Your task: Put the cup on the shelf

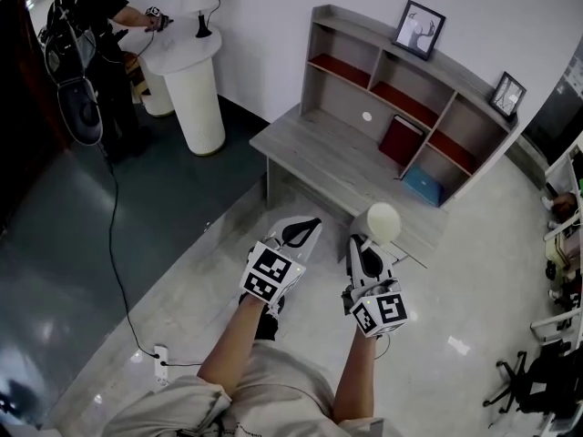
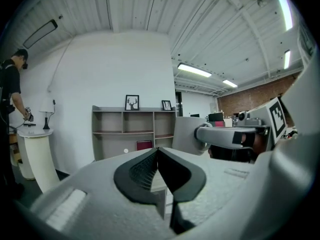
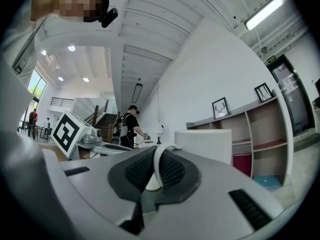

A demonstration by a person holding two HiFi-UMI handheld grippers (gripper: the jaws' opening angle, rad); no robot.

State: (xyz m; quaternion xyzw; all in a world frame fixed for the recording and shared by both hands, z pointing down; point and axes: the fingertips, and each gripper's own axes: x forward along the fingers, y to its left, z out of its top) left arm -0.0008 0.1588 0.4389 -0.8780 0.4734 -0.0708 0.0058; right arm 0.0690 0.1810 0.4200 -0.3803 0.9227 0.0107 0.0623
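Glossy pale flooring surrounds a grey wood-grain shelf unit (image 1: 319, 153) with red-backed cubbies in the head view; both forearms reach out level, with the smooth white cylindrical cup (image 1: 383, 221) near the unit's desk front. Left gripper view: the left gripper (image 2: 157, 151) has its ribbed black pads pressed together, empty. Right gripper view: the right gripper (image 3: 159, 168) clamps the upright cup's thin curved handle (image 3: 156, 156)

Far off on your left, a person in black (image 1: 86, 35) stands at a round white pedestal table (image 1: 196, 80), one hand over its top beside a small white lamp (image 1: 200, 3). A black cable (image 1: 114, 244) runs across the floor (image 1: 55, 271) to a power strip (image 1: 161, 360) near you. Ahead, a framed picture (image 1: 419, 28) and a second frame (image 1: 507, 95) stand against the wall. Below them you have an upright red book (image 1: 401, 139) and a flat blue item (image 1: 424, 187). A black office chair (image 1: 524, 381) sits at your right.
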